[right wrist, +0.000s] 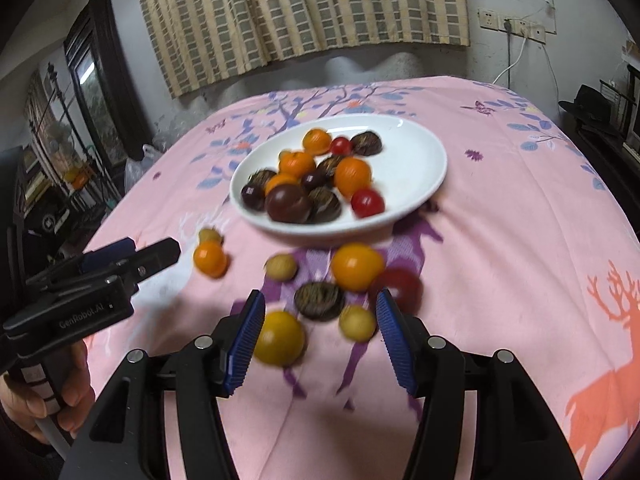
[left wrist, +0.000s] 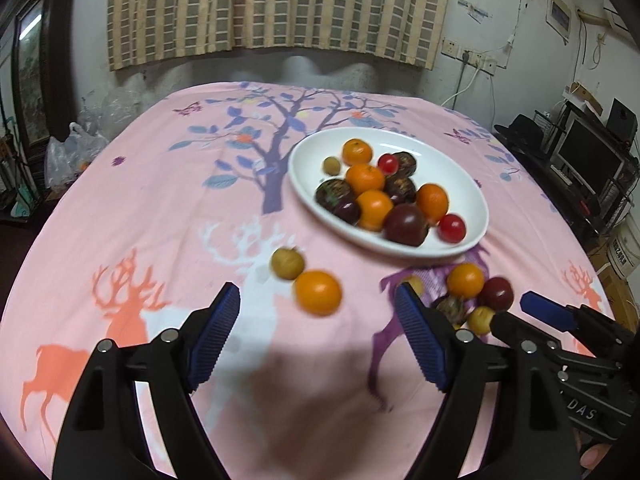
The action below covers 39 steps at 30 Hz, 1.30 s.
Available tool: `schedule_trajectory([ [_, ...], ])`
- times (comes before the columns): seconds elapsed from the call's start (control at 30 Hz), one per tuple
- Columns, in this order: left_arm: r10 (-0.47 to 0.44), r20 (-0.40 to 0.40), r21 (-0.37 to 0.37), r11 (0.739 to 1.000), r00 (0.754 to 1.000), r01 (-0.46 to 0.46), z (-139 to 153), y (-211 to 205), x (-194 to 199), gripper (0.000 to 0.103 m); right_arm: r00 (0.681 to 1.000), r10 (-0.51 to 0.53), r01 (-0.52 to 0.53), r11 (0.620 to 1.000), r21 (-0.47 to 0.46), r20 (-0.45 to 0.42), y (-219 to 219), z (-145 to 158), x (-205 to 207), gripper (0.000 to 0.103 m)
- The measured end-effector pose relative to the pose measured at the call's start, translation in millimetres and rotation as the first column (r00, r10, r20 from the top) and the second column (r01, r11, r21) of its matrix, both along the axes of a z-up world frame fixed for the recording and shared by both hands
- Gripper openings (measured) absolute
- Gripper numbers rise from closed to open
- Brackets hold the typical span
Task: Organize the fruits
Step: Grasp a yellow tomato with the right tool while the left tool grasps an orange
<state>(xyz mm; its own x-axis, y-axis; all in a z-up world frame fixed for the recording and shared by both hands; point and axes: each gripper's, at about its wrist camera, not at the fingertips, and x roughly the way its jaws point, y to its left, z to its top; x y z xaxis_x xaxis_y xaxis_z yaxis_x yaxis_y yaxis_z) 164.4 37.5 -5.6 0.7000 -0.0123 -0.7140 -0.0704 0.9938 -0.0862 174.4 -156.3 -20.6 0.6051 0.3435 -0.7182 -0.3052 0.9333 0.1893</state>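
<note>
I have both tools over the pink cloth printed with deer and trees (left wrist: 120, 216). My left gripper (left wrist: 320, 316) stands released, its ribbed blue pads wide apart with nothing pressed between them. Just ahead of its gap lie a round orange fruit (left wrist: 318, 293) and a small olive-yellow fruit (left wrist: 287, 263), touching each other on the cloth. Farther ahead and slightly right sits the white oval ceramic plate (left wrist: 472, 184), holding a heap of orange, dark purple and small red fruits.

My right gripper (right wrist: 320, 320) is also released, jaws parted, gripping nothing. Close to its left pad lies a yellow round fruit (right wrist: 279, 338); between the fingertips and a little ahead is a smaller pale yellow fruit (right wrist: 357, 323). I cannot tell whether either touches a pad, since the view is blurred. Just beyond them on the cloth lie a dark brown ridged fruit (right wrist: 319, 301), a large orange fruit (right wrist: 357, 267), a dark red fruit (right wrist: 400, 288) by the right pad, and another small yellowish fruit (right wrist: 281, 267). The plate lies ahead of this loose cluster.
</note>
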Motion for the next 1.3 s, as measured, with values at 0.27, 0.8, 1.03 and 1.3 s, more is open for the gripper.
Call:
schedule_trajectory([
  [0.27,0.027,0.009,0.038,0.999,1.0,-0.027,-17.0,11.1,-9.0,0.078,0.996,0.041,-0.047,0.996,-0.072,-0.074,29.4,-27.5,-16.5,0.059],
  [0.8,0.021,-0.032,0.038,0.999,0.999,-0.02,-26.6,12.9,-5.2,0.078,0.997,0.014,-0.017,0.999,-0.043,-0.073,31.5,-34.7,-9.3,0.037],
  [1.03,0.03,-0.075,0.076,0.997,0.997,-0.024,-44.5,7.6,2.4,0.078,0.999,-0.041,0.042,0.999,0.034,-0.02,7.2,-14.7,-12.1,0.038],
  [1.3,0.009,-0.158,0.032,0.999,0.987,-0.004,-54.3,-5.6,31.0,0.064,1.0,-0.026,0.026,0.994,0.103,0.004,-2.5,2.9,-19.2,0.037],
])
